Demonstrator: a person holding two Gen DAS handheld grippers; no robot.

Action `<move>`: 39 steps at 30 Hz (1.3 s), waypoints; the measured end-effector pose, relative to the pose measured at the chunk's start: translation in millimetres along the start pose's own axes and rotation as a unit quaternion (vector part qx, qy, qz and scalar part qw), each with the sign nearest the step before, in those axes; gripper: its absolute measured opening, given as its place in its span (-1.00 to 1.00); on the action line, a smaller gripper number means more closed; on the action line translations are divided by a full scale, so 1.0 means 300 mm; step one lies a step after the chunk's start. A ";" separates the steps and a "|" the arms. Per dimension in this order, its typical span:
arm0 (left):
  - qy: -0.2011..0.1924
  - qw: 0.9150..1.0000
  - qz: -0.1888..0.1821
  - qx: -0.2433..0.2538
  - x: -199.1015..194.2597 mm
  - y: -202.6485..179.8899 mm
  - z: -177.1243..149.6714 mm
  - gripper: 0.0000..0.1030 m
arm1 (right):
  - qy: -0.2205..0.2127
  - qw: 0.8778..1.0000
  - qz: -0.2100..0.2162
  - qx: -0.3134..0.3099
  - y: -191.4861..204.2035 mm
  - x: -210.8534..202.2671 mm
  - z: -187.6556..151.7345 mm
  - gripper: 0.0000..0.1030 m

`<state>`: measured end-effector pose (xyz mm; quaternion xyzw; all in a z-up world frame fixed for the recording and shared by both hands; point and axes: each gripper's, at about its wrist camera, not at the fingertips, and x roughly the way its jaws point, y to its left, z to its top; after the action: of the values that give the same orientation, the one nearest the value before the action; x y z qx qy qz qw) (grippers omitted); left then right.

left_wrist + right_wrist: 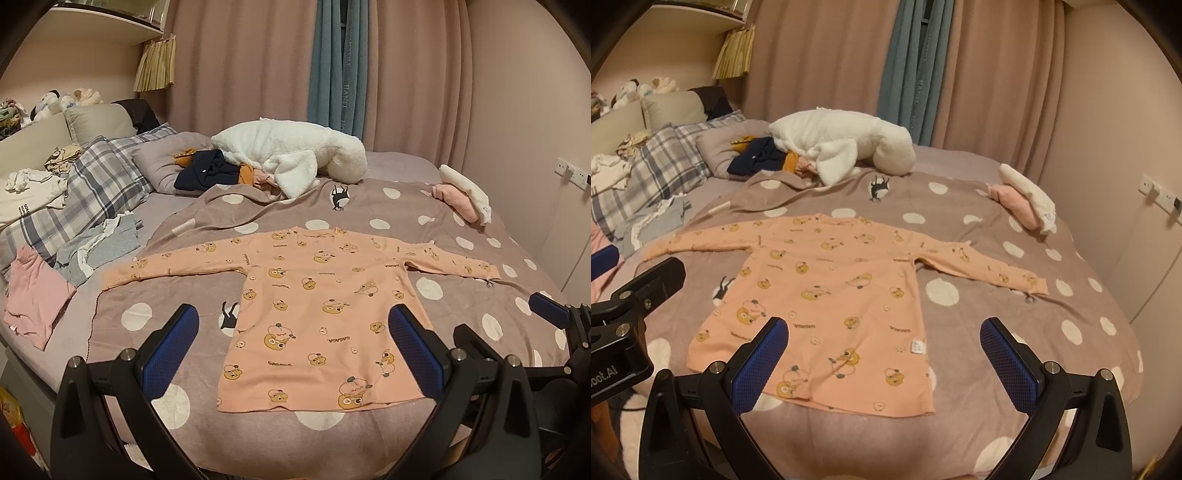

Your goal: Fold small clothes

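A small peach long-sleeved shirt with a bear print (pixel 314 306) lies flat and spread out on the spotted mauve blanket (pixel 155 295), both sleeves stretched sideways. It also shows in the right wrist view (pixel 831 295). My left gripper (pixel 295 328) is open and empty, hovering above the shirt's hem. My right gripper (pixel 884 336) is open and empty, above the hem's right part. The right gripper's blue pad shows at the left wrist view's right edge (pixel 550 312).
A white fleece garment (pixel 288 155) and dark clothes (pixel 207 171) are piled at the back. A pink and white bundle (pixel 461 197) lies at the back right. Grey clothes (pixel 99 247), a pink garment (pixel 33 295) and plaid pillows (pixel 92 184) lie left.
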<state>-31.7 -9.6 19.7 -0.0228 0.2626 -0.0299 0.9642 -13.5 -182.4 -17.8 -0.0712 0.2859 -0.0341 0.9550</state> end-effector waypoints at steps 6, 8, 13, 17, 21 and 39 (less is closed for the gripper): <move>0.001 1.000 0.001 0.003 0.003 -0.005 0.001 0.99 | 0.008 1.000 0.003 0.004 0.001 0.013 0.002 1.00; 0.001 1.000 0.002 0.003 0.003 -0.005 0.000 0.99 | 0.009 1.000 0.002 -0.001 0.009 0.013 -0.001 1.00; 0.001 1.000 0.003 0.004 0.000 -0.004 -0.001 0.99 | 0.006 1.000 0.003 -0.006 0.017 0.009 -0.003 1.00; 0.002 1.000 0.007 0.008 -0.002 -0.007 -0.001 0.99 | 0.012 1.000 0.006 -0.007 0.025 0.017 -0.005 1.00; 0.001 1.000 0.007 0.007 -0.008 -0.002 0.001 0.99 | 0.011 1.000 0.006 -0.015 0.036 0.015 -0.007 1.00; 0.005 1.000 0.014 0.016 0.003 -0.006 -0.014 0.99 | 0.014 1.000 0.005 -0.019 0.047 0.017 -0.011 1.00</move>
<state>-33.0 -11.6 15.6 -0.0040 0.2672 -0.0207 0.9634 -10.6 -169.3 -25.5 -0.0877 0.3006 -0.0244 0.9494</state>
